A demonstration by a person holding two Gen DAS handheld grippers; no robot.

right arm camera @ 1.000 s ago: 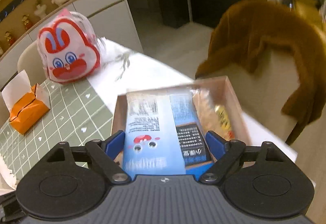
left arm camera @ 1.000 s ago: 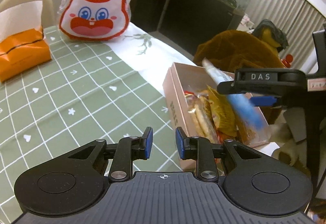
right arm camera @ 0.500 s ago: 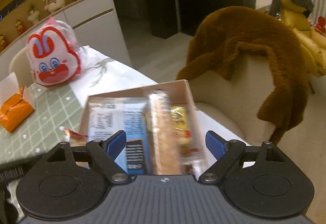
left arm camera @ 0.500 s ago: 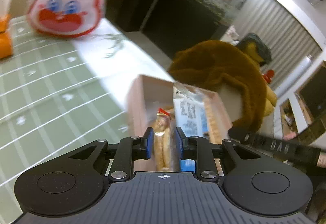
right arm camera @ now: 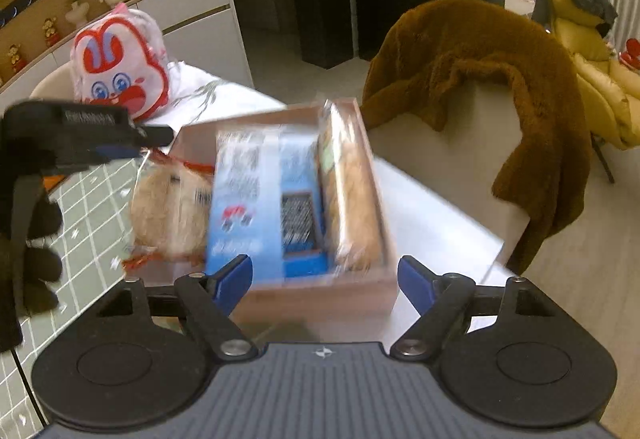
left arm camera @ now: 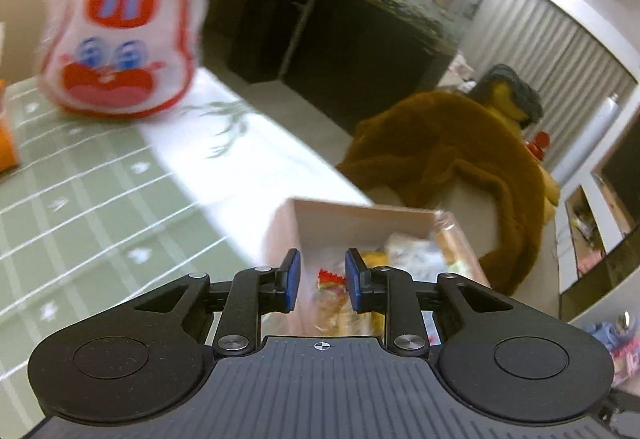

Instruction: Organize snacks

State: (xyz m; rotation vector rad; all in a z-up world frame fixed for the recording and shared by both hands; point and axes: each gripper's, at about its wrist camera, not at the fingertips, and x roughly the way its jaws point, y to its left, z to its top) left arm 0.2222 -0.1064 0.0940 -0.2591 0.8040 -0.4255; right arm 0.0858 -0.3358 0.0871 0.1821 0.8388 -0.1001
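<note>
Both views are blurred, so the print on the packets cannot be read and the edges of things are soft. In the right wrist view the pink box [right arm camera: 320,295] stands on the counter [right arm camera: 432,211] near its edge, and inside it lie a blue snack packet [right arm camera: 256,199] and, along the right wall, a long pack of biscuits [right arm camera: 352,199]; a round clear bag of golden snacks [right arm camera: 172,207] hangs over the left wall, half in and half out, though I cannot tell if it rests on the counter. The right claw [right arm camera: 325,279] is released – its blue pads stand wide on both sides of the box's near wall and nothing is between them. One second ago the blue packet was still between these pads; now it lies in the box, and the jaws have just been closing a little. The left claw [left arm camera: 319,281] has only a narrow gap; in its own view it looks down into the box [left arm camera: 360,223], where the snacks are a yellow and red blur, and no pad presses on anything. From the right it shows at the left border, cut off, with a black-gloved hand [right arm camera: 36,239] under it. The rabbit-face bag [left arm camera: 120,39] stands far back – earlier it was more central in the left view.
</note>
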